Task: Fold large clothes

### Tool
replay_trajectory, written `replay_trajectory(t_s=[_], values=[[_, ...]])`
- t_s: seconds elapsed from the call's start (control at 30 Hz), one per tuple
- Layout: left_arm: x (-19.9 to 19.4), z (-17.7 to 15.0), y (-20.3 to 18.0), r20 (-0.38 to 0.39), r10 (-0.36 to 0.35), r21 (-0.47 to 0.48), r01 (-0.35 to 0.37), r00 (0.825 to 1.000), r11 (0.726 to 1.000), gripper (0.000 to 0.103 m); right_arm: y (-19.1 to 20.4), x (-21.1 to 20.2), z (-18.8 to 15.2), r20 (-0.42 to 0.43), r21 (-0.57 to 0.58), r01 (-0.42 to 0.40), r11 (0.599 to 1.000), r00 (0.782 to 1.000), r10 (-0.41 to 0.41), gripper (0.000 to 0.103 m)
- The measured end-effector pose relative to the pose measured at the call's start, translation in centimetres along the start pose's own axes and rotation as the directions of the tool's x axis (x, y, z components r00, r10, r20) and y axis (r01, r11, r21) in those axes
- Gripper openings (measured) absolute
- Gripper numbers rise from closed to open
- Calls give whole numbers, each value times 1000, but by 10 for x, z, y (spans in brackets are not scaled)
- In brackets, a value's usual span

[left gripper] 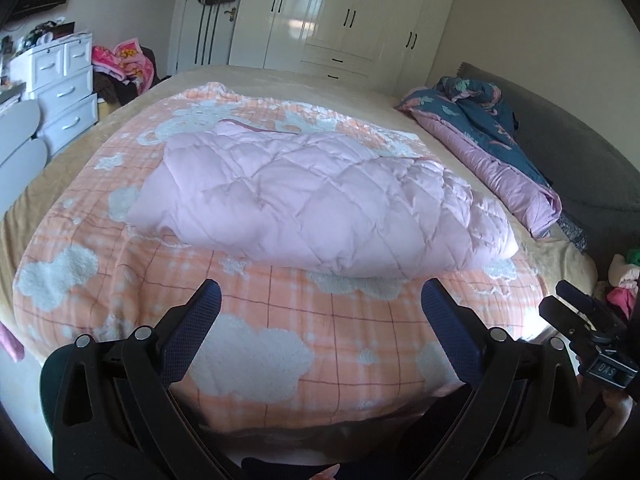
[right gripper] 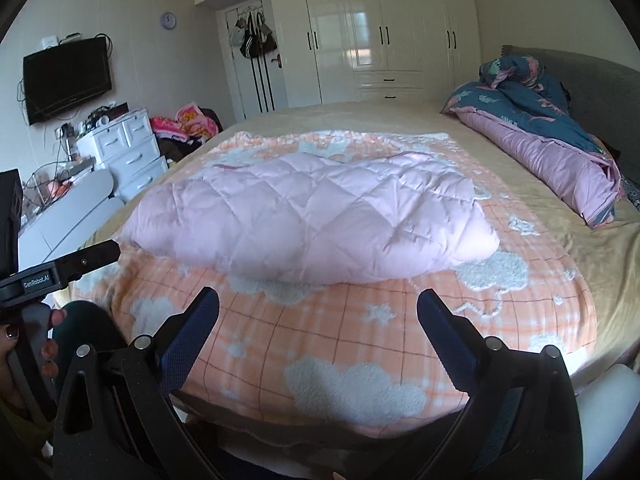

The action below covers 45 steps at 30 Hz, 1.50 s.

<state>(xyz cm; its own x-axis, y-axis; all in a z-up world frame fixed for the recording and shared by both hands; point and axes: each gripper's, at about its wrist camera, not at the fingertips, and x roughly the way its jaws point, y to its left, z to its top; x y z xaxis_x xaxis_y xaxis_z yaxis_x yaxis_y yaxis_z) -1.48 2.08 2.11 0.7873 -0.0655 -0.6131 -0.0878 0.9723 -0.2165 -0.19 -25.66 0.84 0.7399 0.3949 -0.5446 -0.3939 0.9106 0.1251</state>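
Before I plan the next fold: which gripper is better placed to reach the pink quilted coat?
Neither by much. The left gripper and right gripper both hang open and empty just short of the pink quilted coat, which lies bundled on the peach cloud blanket. Probably both, taking one end each.

Room lit softly by daylight; source not seen directly. Window glare reflected on glossy wardrobe doors point(left gripper: 312, 4) point(right gripper: 360, 40). Pink quilted garment point(left gripper: 320, 208) point(right gripper: 308, 220) evenly lit, shallow shadow cast beneath near edge. Strong fisheye bending, dark vignette at corners. Mild overall softness noted; close gripper parts shadowed, dark.
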Motion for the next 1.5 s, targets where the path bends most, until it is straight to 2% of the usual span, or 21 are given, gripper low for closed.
replay_trajectory(t_s=[1.5], values=[[1,-3,3,-8,22,5,-22,1000,1000,94,2,-2,1,0,4,-8,1000,1000,8,99]])
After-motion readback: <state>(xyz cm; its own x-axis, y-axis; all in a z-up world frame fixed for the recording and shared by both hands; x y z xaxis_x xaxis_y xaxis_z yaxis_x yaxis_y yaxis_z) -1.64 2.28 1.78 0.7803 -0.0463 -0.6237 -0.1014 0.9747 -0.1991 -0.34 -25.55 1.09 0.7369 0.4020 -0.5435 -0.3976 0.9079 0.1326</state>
